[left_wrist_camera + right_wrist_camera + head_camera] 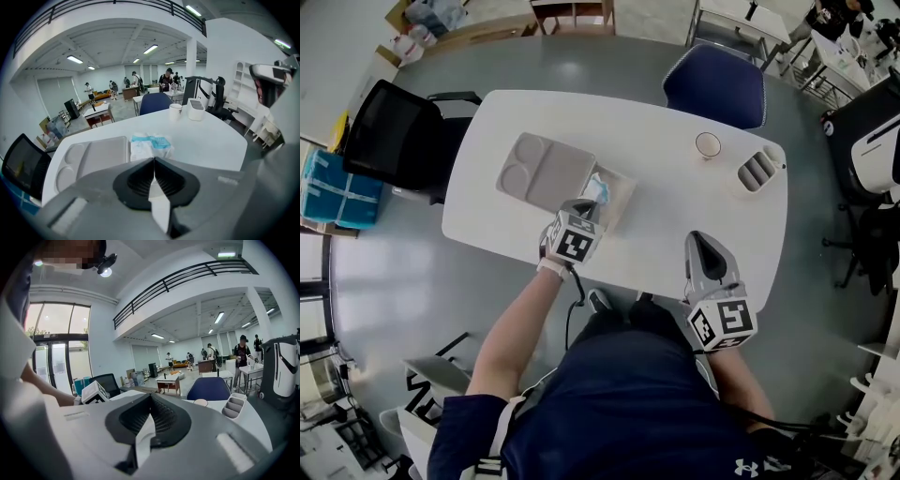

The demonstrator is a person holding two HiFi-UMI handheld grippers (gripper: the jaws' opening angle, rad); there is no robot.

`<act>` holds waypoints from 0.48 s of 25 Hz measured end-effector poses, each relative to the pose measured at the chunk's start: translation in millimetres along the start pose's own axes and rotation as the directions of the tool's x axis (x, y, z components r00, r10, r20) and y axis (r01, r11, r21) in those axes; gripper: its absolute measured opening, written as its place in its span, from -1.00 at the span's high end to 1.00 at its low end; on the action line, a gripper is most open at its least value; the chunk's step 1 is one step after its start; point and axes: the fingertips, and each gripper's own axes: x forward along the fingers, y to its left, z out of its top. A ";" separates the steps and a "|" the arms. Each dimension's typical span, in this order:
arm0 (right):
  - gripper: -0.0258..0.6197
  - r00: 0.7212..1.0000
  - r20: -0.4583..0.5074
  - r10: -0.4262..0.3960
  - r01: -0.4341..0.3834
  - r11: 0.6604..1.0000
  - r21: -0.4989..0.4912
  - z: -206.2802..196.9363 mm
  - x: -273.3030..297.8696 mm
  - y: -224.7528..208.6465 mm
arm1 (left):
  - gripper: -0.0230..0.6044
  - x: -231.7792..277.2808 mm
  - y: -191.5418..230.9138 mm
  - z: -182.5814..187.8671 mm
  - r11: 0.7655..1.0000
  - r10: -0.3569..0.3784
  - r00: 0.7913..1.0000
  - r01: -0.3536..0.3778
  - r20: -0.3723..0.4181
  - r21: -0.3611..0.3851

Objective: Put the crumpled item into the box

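**Left gripper (153,161) poised over the crumpled white-and-blue item (149,146), jaws pressed together on nothing.**

The tip is angled down at the item, which is judged to be a line-up for a pick, though the jaws would have to be parted first. The item is seen lying on the white oval table (675,220), just beside the grey compartmented plastic tray (91,157), and not yet inside any box. The right gripper (149,401), likewise closed and empty, is held at the near table edge, apparently to be kept clear.

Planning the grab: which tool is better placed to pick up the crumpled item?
Left. The left tool, jaws shut, points at the crumpled item just ahead; the right tool hangs at the near edge of the table, farther off.
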 end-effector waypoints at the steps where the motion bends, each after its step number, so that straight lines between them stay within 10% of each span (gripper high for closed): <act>1: 0.91 1.000 -0.002 -0.003 0.003 1.000 0.003 -0.7 -0.1 -1.9 | 0.90 5.0 -1.5 -1.2 1.000 -0.010 1.000 0.010 -0.013 -0.009; 12: 0.91 1.000 -0.028 -0.015 0.015 1.000 0.012 -8.9 1.8 -12.0 | 0.90 47.1 -1.5 -24.1 0.998 -0.036 0.990 0.029 -0.138 -0.048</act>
